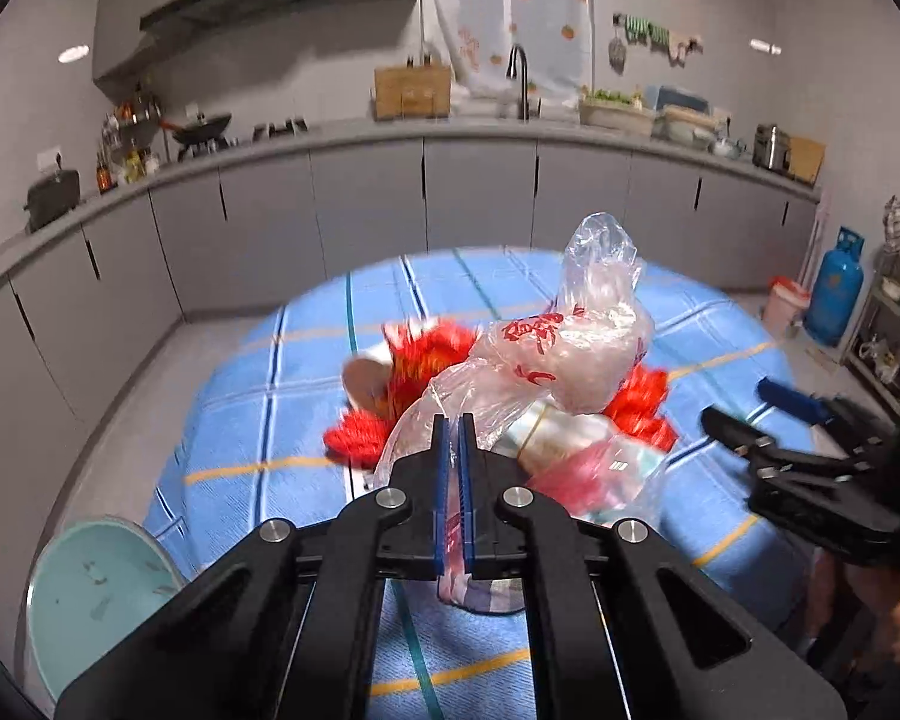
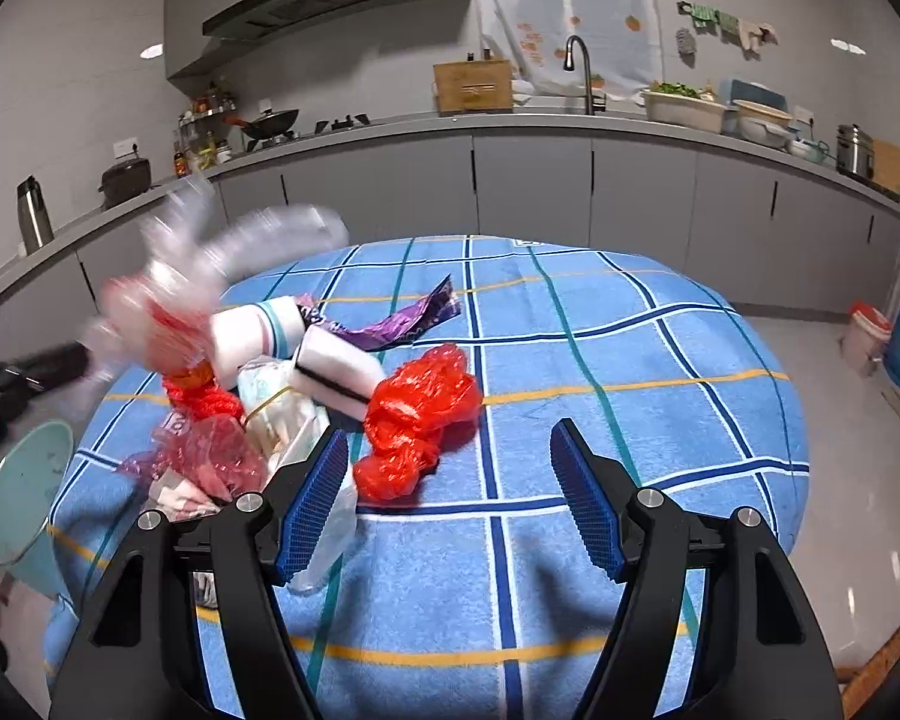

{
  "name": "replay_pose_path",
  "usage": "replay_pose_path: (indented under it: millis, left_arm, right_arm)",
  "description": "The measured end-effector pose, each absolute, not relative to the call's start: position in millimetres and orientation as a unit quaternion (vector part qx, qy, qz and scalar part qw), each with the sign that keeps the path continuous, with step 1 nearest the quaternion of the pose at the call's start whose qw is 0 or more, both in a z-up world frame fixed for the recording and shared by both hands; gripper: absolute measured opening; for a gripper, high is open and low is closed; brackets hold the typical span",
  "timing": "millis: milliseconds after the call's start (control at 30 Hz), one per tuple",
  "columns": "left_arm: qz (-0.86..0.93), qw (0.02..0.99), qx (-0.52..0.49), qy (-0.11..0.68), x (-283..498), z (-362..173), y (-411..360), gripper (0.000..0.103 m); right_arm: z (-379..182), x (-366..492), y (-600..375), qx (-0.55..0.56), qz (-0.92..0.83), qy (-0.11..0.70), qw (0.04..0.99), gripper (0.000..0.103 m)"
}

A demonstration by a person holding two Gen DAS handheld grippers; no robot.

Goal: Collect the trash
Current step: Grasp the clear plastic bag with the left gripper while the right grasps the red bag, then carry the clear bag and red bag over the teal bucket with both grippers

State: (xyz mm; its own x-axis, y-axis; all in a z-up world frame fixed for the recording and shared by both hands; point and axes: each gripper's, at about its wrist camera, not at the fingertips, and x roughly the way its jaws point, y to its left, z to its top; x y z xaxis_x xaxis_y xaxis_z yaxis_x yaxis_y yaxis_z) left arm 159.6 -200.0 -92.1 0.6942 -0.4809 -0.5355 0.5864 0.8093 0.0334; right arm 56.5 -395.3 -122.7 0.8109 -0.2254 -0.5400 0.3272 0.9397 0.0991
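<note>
My left gripper is shut on a clear plastic bag with red print and holds it lifted above the table; the bag shows blurred at the left of the right wrist view. My right gripper is open and empty, low over the blue checked tablecloth, and shows at the right of the left wrist view. A trash pile lies on the table: a red plastic bag, paper cups, a purple wrapper, a pink bag. A teal bin stands left of the table.
Grey kitchen cabinets and a counter with a sink tap, wok and boxes run behind the table. A blue gas cylinder and a small white bin with red liner stand on the floor at the right.
</note>
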Motion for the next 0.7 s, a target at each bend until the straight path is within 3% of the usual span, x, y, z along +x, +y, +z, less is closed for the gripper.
replay_pose_path:
  millis: [133, 267, 500, 633, 700]
  left_arm:
    - [-0.275, 0.928, 0.094, 0.232, 152.1, -74.1, -192.4, 0.003]
    - [-0.242, 0.941, 0.094, 0.216, 153.5, -66.3, -178.1, 0.003]
    - [-0.21, 0.945, 0.082, 0.238, 169.8, -74.9, -153.4, 0.003]
    - [-0.197, 0.944, 0.078, 0.254, 176.7, -84.9, -143.8, 0.003]
    - [-0.195, 0.943, 0.078, 0.258, 177.8, -87.9, -141.8, 0.003]
  right_arm:
    - [-120.8, 72.2, -400.1, 0.092, -0.16, 0.277, 0.943, 0.069]
    - [-125.2, 96.4, -402.9, 0.098, -0.155, 0.3, 0.936, 0.056]
    - [-142.1, 132.9, -401.2, 0.113, -0.125, 0.352, 0.921, 0.046]
    - [-145.7, 137.9, -401.6, 0.124, -0.11, 0.364, 0.917, 0.017]
    - [-145.7, 136.7, -399.7, 0.121, -0.105, 0.364, 0.917, 0.01]
